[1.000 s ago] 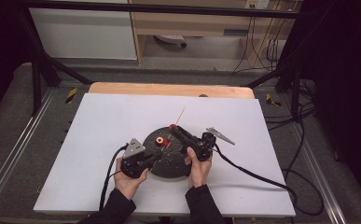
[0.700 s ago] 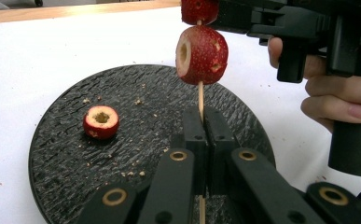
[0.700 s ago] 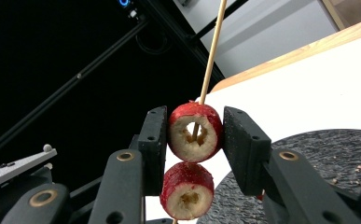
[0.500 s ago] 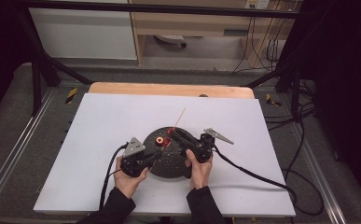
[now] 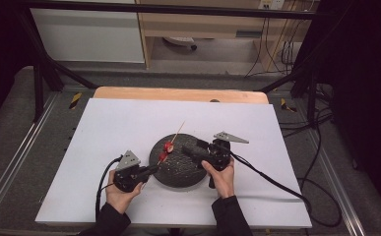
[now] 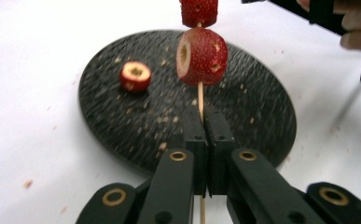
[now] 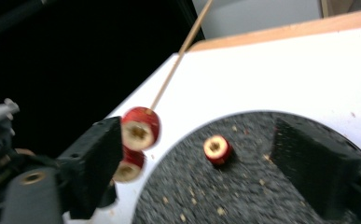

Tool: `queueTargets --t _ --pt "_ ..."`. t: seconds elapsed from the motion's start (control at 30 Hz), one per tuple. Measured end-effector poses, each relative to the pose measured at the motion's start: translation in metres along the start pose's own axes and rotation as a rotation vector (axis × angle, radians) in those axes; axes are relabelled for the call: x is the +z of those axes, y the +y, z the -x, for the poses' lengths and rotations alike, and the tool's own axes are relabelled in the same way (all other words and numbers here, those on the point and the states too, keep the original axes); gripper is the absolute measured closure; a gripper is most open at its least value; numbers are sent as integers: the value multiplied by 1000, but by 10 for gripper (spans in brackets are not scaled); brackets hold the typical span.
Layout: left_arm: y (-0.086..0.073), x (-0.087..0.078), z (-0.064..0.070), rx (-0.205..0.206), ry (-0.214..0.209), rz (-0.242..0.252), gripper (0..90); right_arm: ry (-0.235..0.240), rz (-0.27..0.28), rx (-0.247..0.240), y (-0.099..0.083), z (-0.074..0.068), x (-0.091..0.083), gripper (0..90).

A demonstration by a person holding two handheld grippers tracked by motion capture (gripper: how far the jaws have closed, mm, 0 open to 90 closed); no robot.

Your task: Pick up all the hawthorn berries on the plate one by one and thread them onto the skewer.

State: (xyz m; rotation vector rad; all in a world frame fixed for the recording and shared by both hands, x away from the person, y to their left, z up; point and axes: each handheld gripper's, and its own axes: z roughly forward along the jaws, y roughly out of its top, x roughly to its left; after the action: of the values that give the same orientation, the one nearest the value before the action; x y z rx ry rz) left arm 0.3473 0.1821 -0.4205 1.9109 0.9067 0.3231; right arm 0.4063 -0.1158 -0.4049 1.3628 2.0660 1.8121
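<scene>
My left gripper is shut on the lower end of a thin wooden skewer, which it holds tilted up over a round black plate. Two red cored fruit pieces are threaded on the stick, close together. A third cored piece lies loose on the plate. In the high view the left gripper is at the plate's left rim and the right gripper is over the plate, to the right of the skewered fruit. My right gripper is open, and the loose piece lies ahead between its jaws.
The plate is strewn with crumbs and sits on a white table top with a wooden strip at its far edge. Cables trail from both grippers. Metal frame rails and a dark floor surround the table.
The upper fruit piece has slid down the skewer close to the lower one. My left gripper has drawn back to the left with the skewer. The right gripper stays over the plate.
</scene>
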Motion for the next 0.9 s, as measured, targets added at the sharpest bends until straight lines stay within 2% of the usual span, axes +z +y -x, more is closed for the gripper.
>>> queueTargets --t 0.17,0.23,0.47,0.57,0.9 --pt "-8 -15 -9 -5 1 -18 888 -50 -110 -85 -2 4 0 67" --pt "-12 -20 -12 3 1 -32 888 -52 -144 -108 -3 5 0 57" --pt "-26 -39 -23 8 6 -57 888 -81 -259 -154 -2 8 -1 50" --pt "-31 -45 -27 6 16 -66 887 -100 -314 -194 1 6 1 50" --pt "-42 -56 -36 -5 26 -75 887 -125 -422 -249 16 -2 18 57"
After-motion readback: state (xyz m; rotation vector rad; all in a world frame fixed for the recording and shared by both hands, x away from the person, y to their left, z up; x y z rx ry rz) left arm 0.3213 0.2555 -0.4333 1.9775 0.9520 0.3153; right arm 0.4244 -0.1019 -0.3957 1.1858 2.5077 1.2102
